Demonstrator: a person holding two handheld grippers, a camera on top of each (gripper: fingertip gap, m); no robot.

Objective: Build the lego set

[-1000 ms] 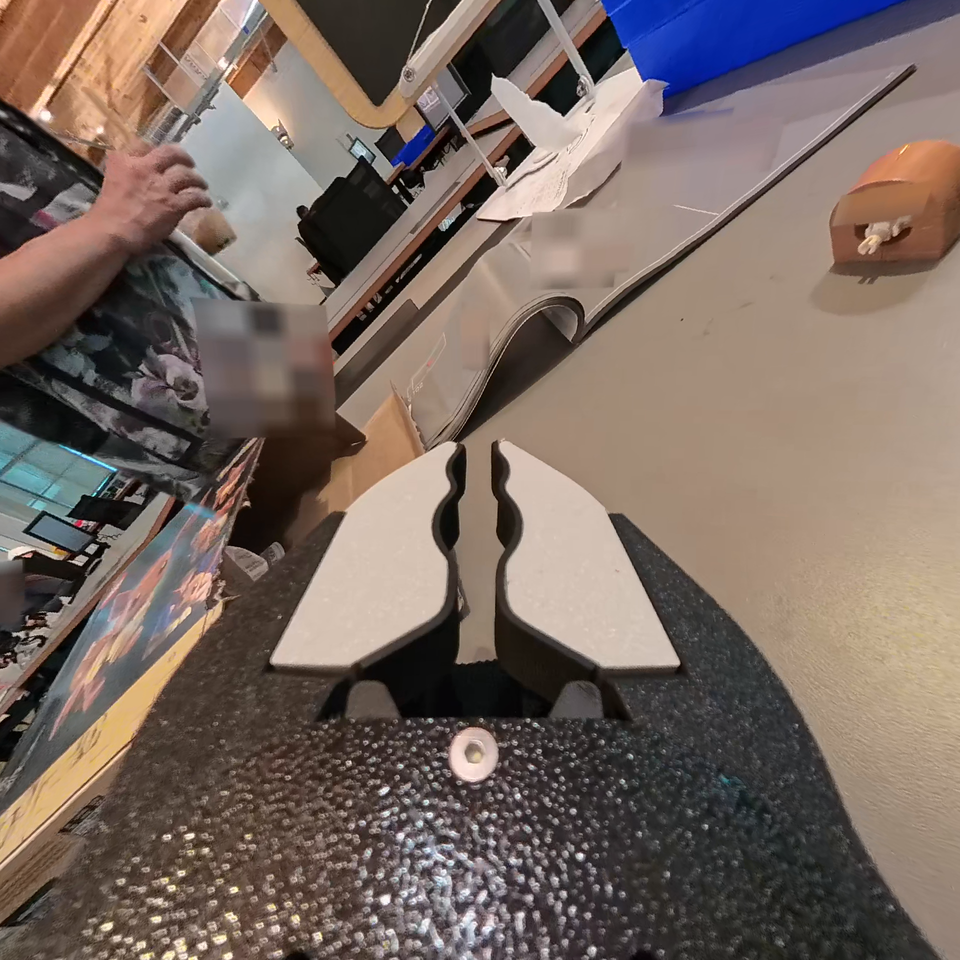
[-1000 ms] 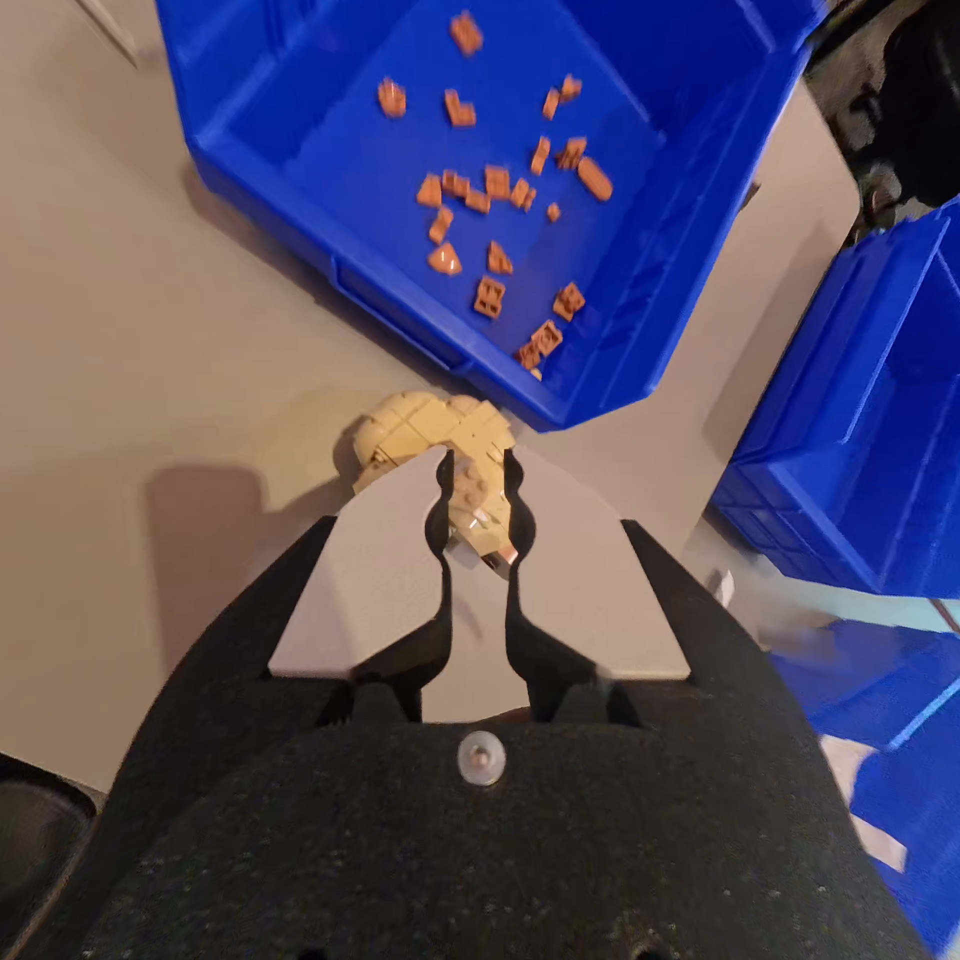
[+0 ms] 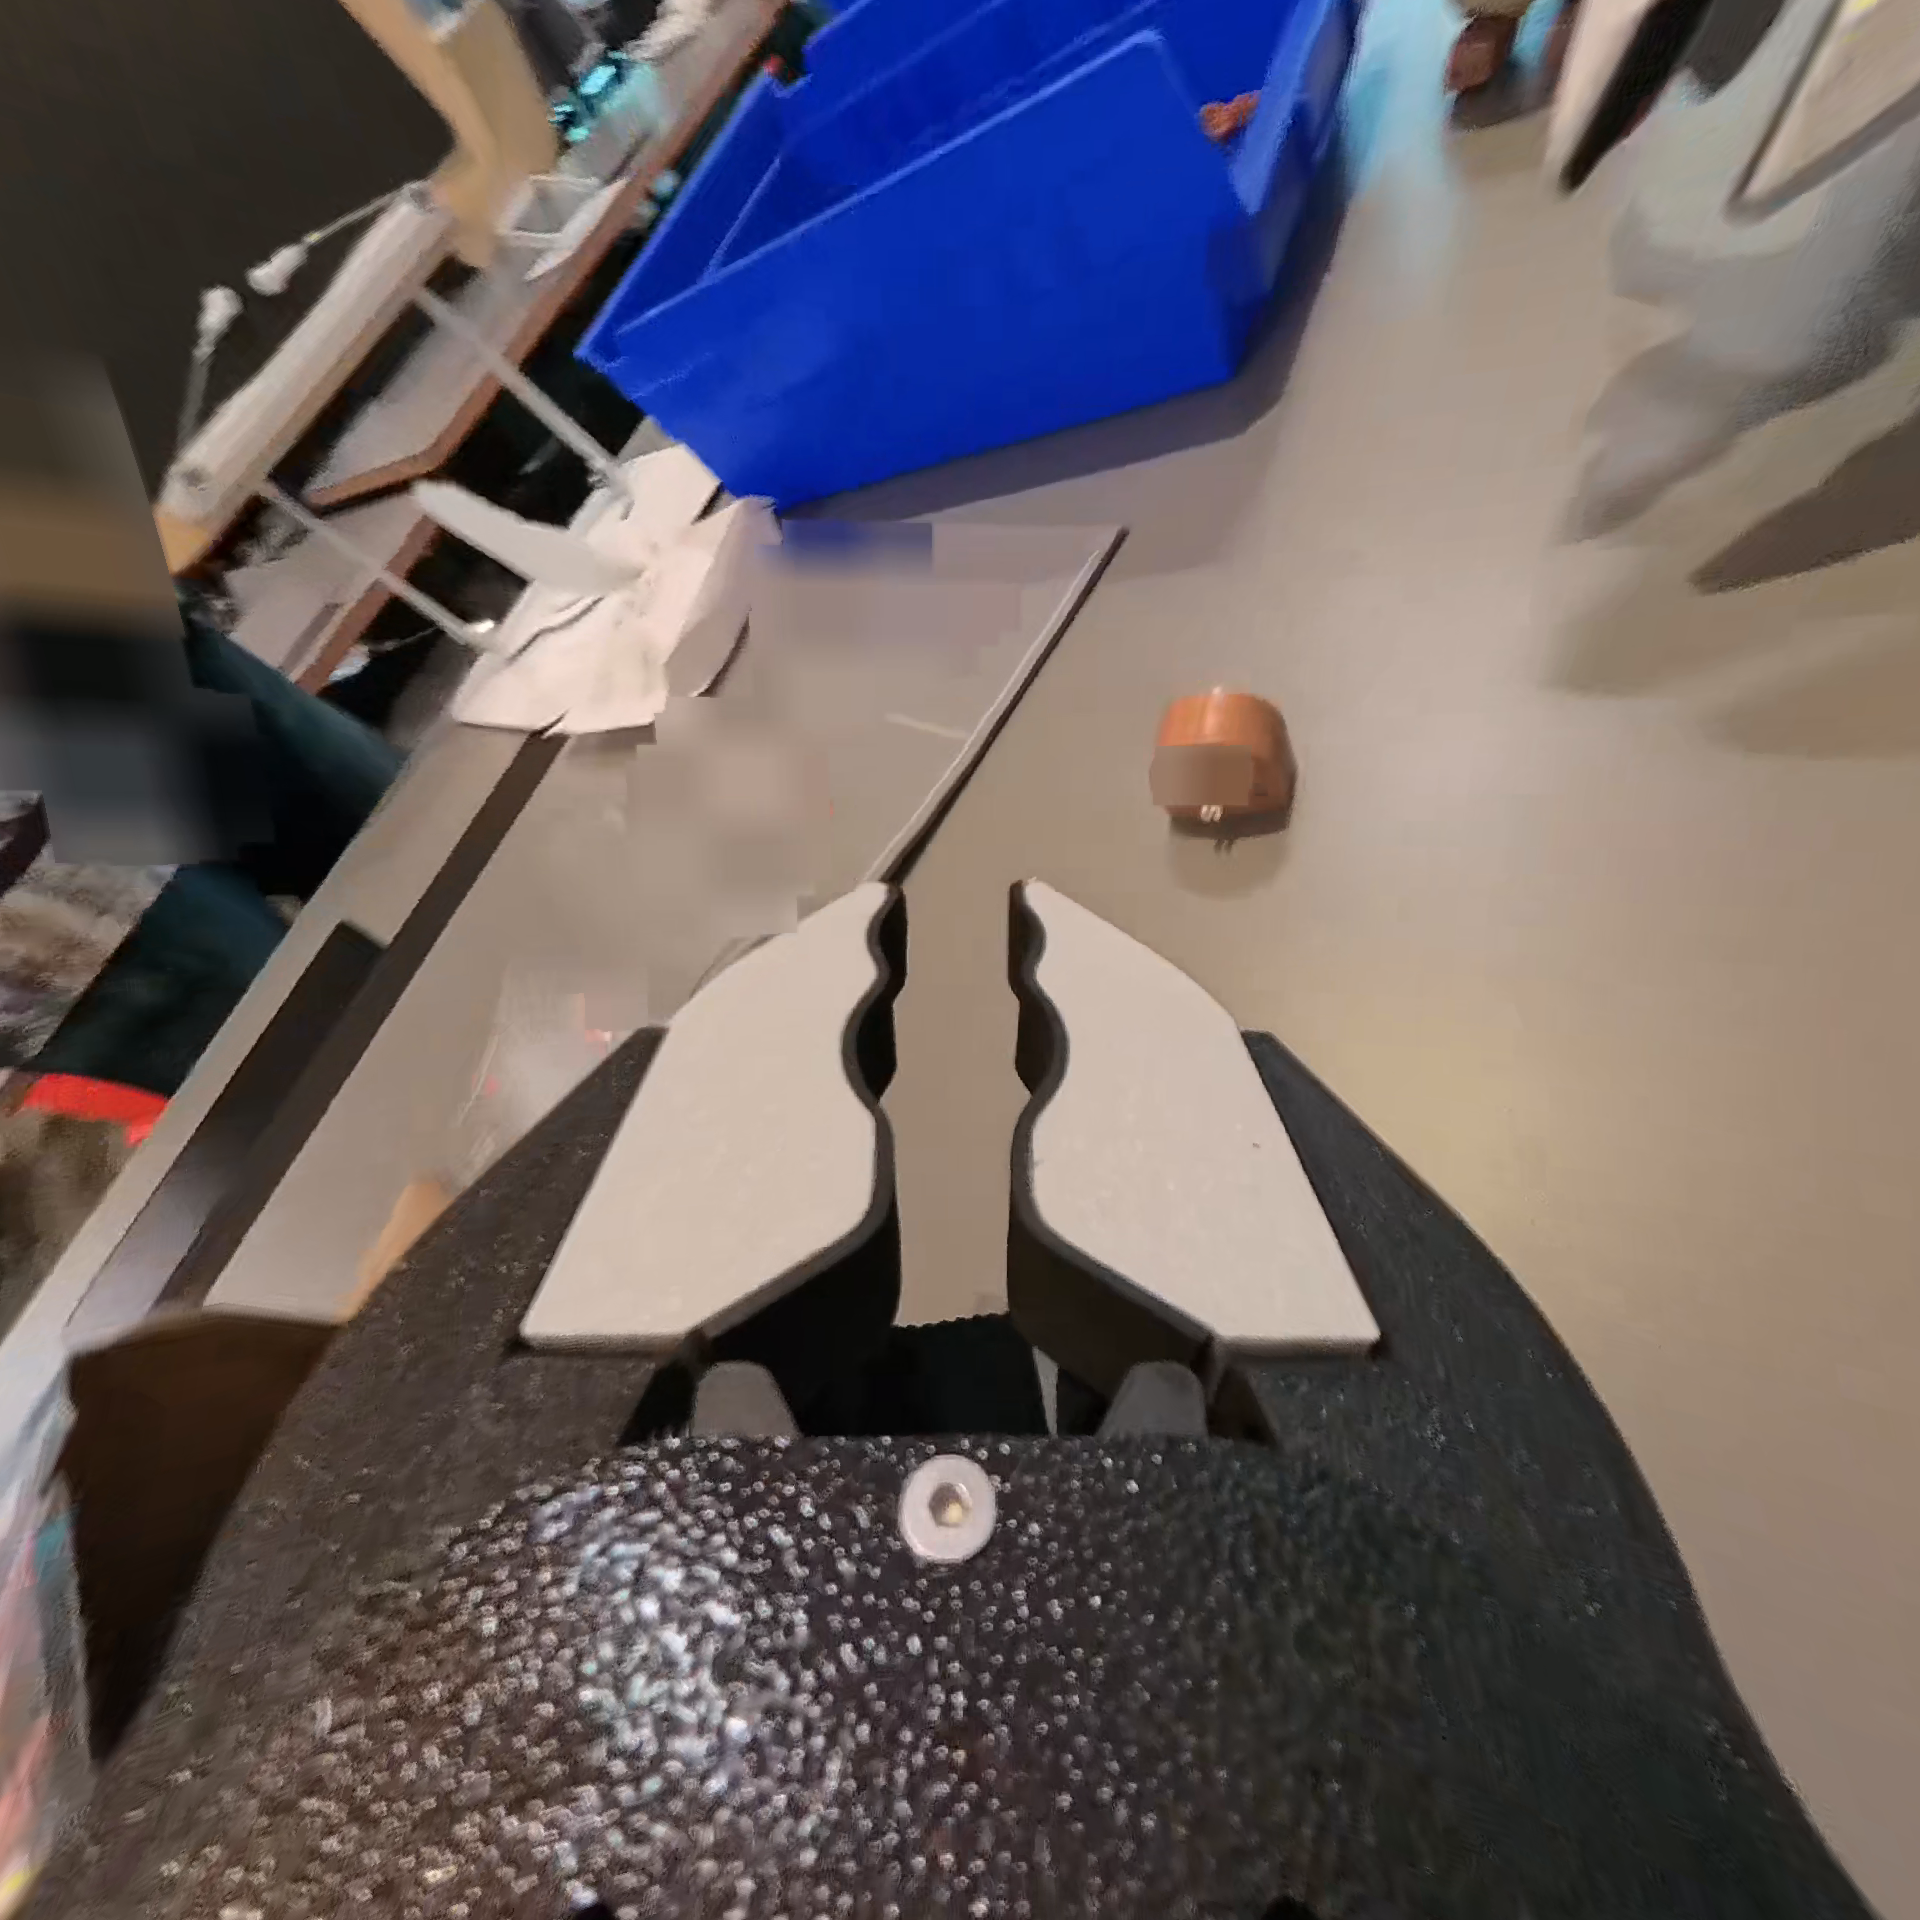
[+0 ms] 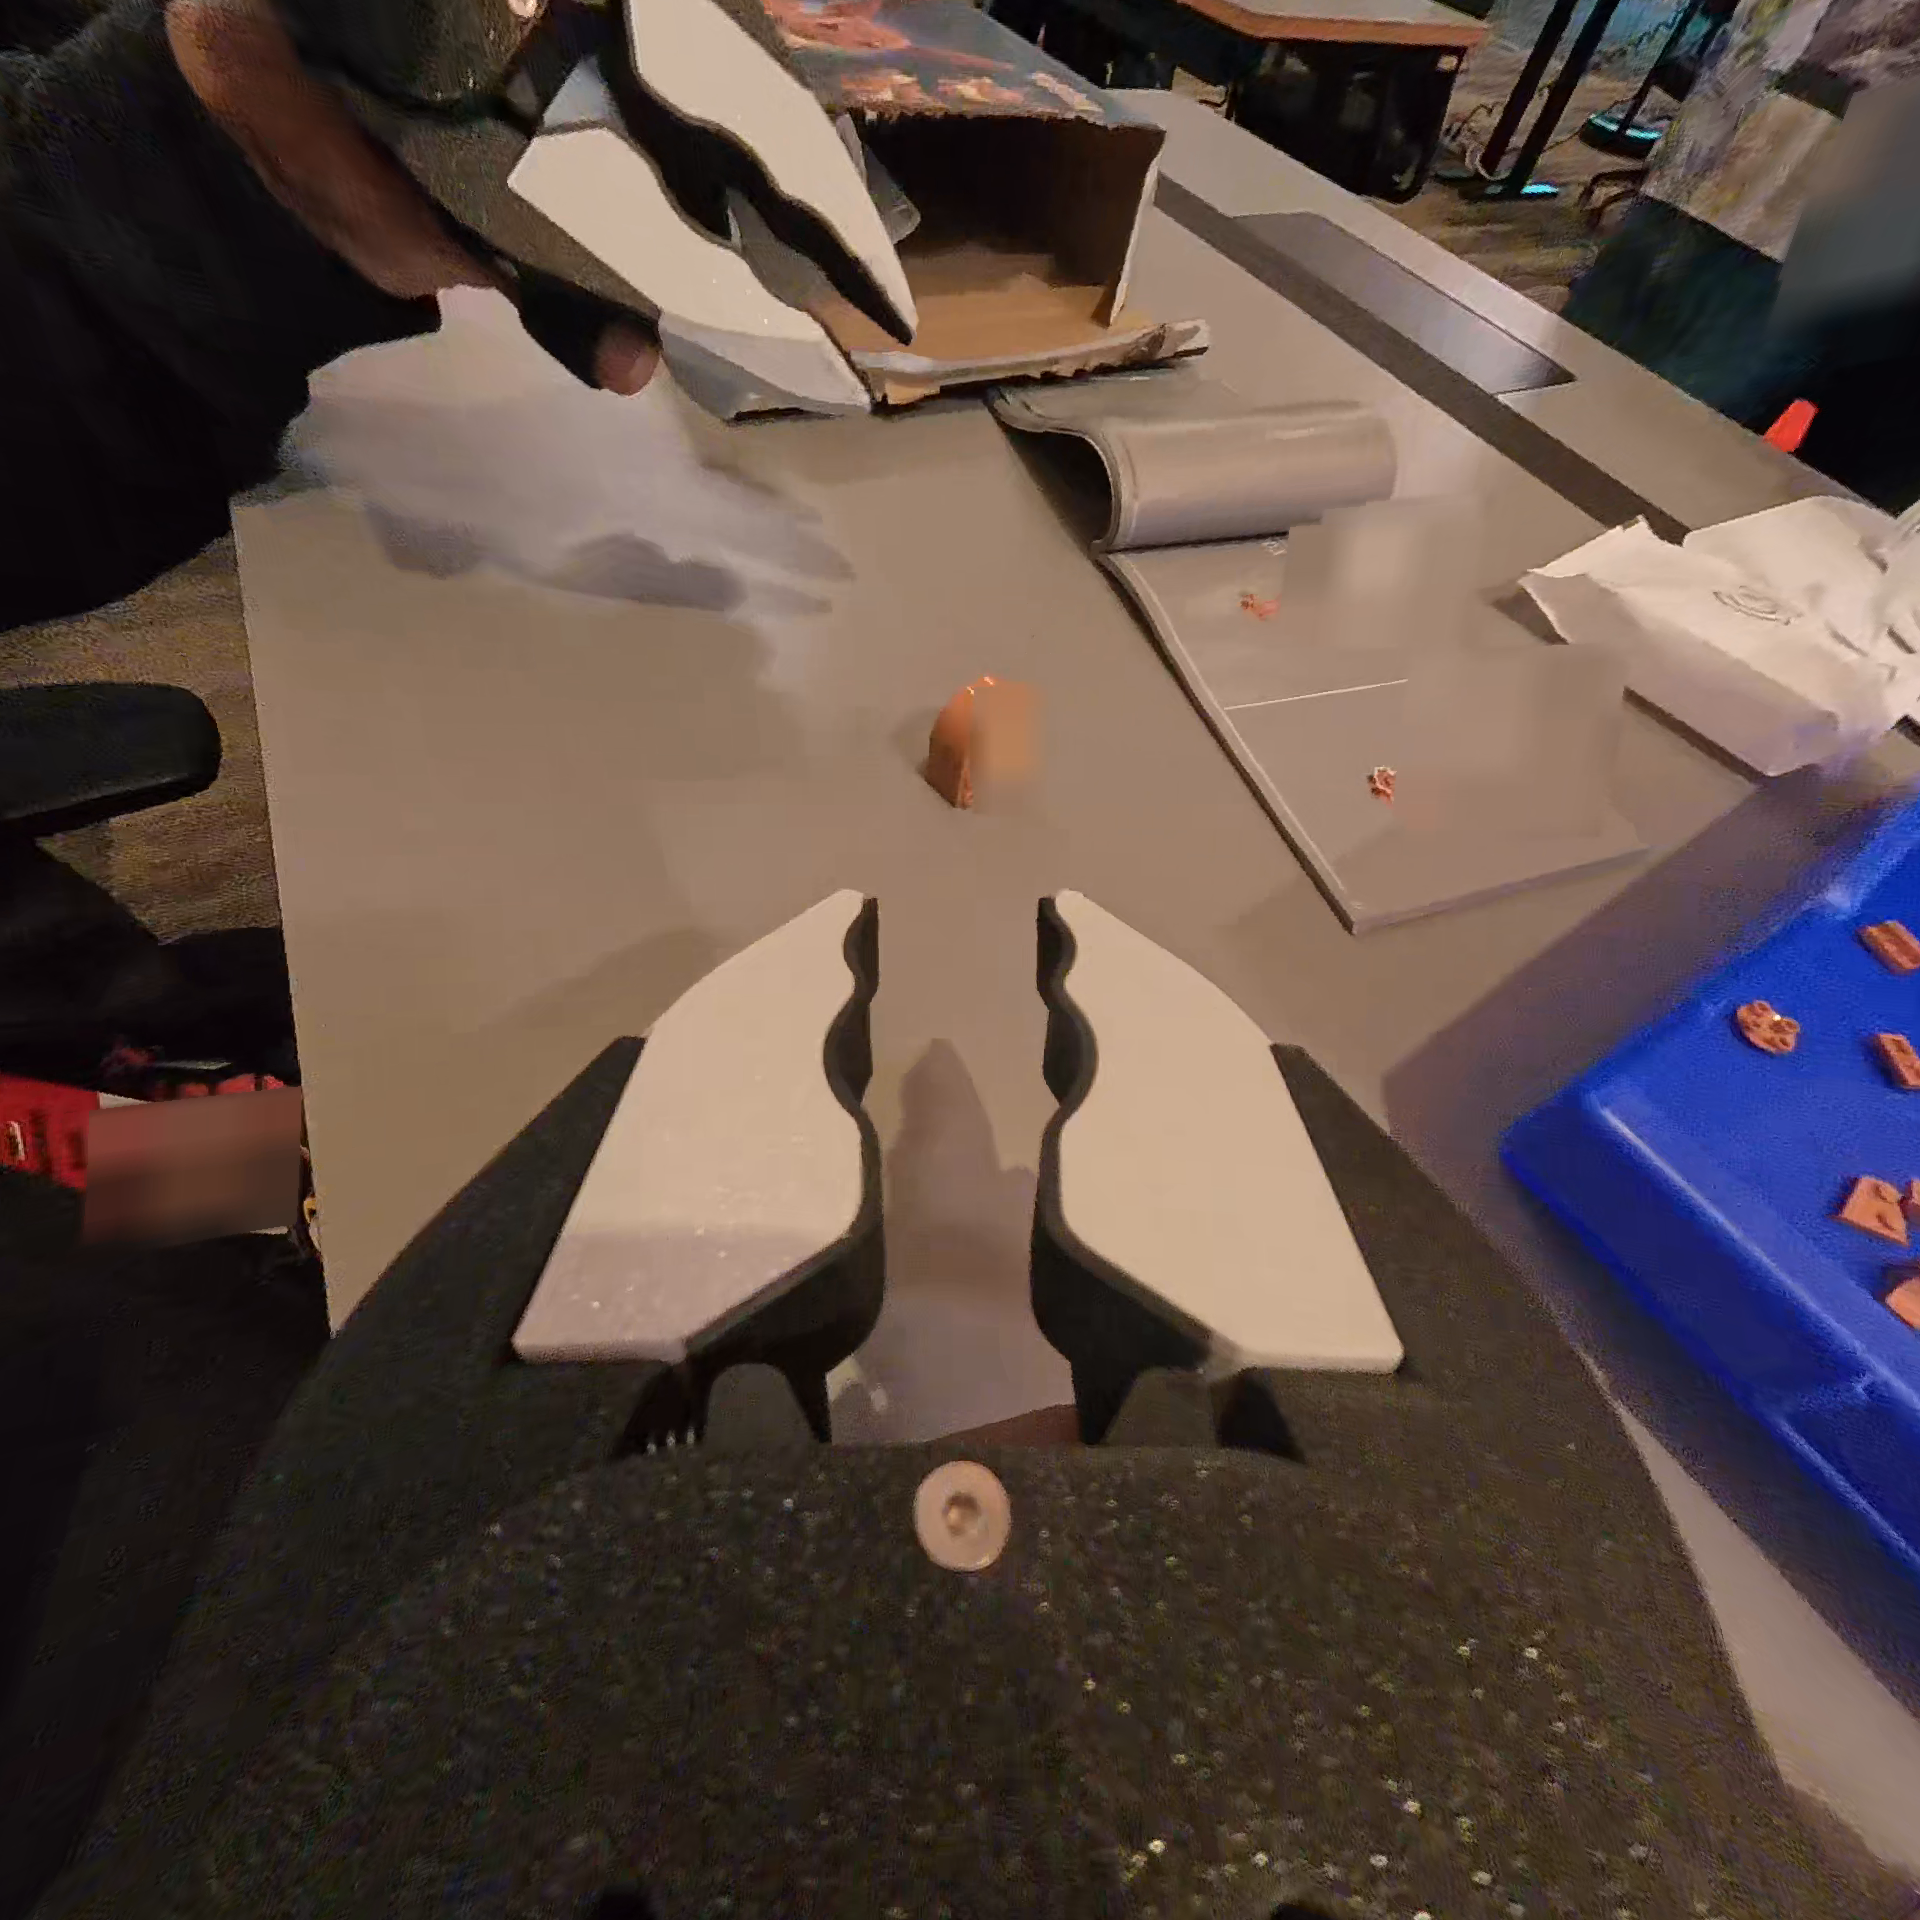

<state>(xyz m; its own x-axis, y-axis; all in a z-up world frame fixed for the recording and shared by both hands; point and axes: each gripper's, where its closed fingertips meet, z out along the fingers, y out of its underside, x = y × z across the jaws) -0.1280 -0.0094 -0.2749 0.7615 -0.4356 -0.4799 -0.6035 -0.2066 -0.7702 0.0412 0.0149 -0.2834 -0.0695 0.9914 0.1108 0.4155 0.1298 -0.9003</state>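
My left gripper (image 3: pixel 954 888) is open and empty, held low over the grey table (image 3: pixel 1455 1039). A rounded brown brick-built piece (image 3: pixel 1226 748) lies ahead of it and a little to the right, apart from the fingers. My right gripper (image 4: pixel 956 899) is open and empty above the table. The same brown piece (image 4: pixel 966 743) lies straight ahead of it, clear of the fingertips. The left gripper also shows in the right wrist view (image 4: pixel 883 364), held in a hand at the top left in front of an open cardboard box (image 4: pixel 1018 208).
An open grey booklet (image 4: pixel 1403 748) lies right of the brown piece. A blue bin (image 4: pixel 1714 1143) with several small brown bricks (image 4: pixel 1766 1023) stands at the right; blue bins (image 3: pixel 935 312) show far ahead in the left view. White paper (image 4: pixel 1745 623) lies far right. About 20 centimetres separates my left fingertips from my right.
The right gripper has swung away from the blue bin and the tan brick-built piece that sat between its fingers; that piece is out of view. Both grippers have opened wider. The left view has turned toward the bins.
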